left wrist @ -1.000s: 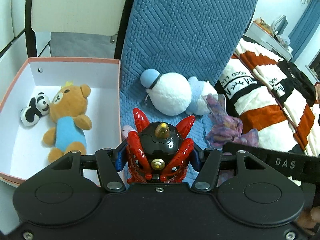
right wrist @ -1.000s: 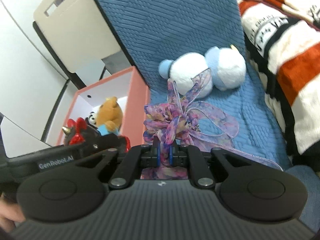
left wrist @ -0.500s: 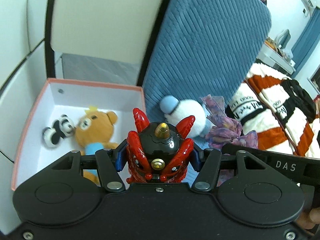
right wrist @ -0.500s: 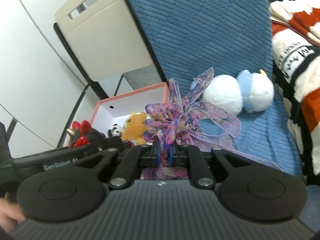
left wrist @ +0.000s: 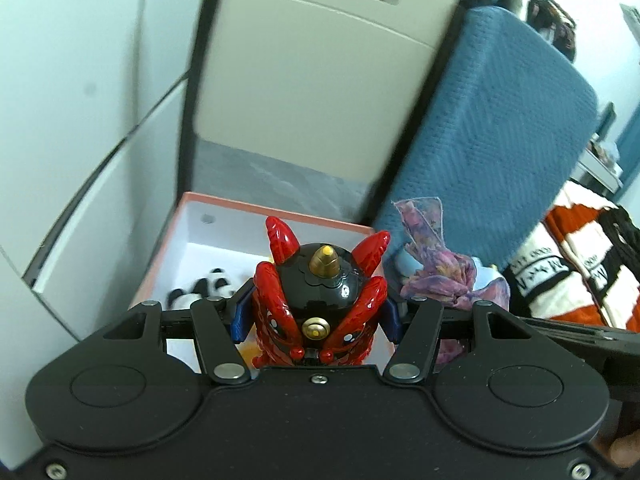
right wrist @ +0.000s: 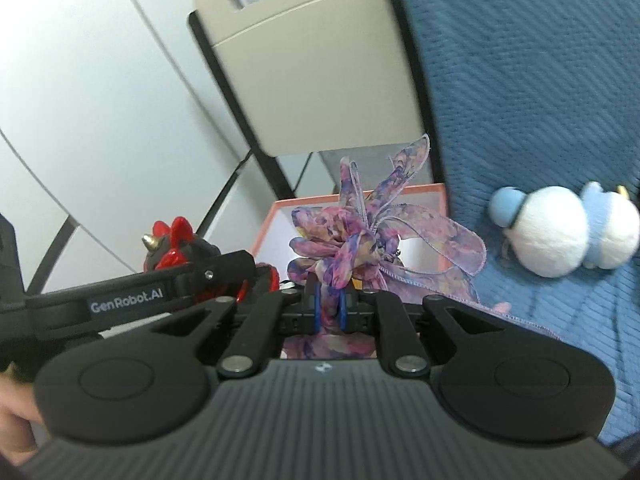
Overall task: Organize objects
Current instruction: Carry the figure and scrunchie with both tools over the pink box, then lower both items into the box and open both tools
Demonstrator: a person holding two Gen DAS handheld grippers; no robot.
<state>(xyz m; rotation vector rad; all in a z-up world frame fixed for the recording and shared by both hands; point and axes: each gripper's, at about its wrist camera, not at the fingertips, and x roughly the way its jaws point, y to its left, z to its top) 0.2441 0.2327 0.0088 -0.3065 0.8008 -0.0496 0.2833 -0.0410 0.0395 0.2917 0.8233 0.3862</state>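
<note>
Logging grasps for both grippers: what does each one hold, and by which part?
Left gripper: red-and-black horned plastic toy figure, clamped at its sides. Right gripper: purple floral ribbon bow, pinched at its lower bunched part.

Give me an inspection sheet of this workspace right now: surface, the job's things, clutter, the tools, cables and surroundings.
Surface: blue textured cover over the seat and backrest.
Job's things: red and black horned toy held upright in the left tool; purple ribbon bow pinched in the right tool; pink-rimmed white box ahead of both, with a panda plush inside; white and blue plush lying on the cover.
Clutter: something yellow-orange in the box behind the toy, mostly hidden.
Tools: both shut on their items, side by side near the box.
Cables: nothing seen.
Surroundings: beige chair back, white panels, orange, white and black striped blanket.
</note>
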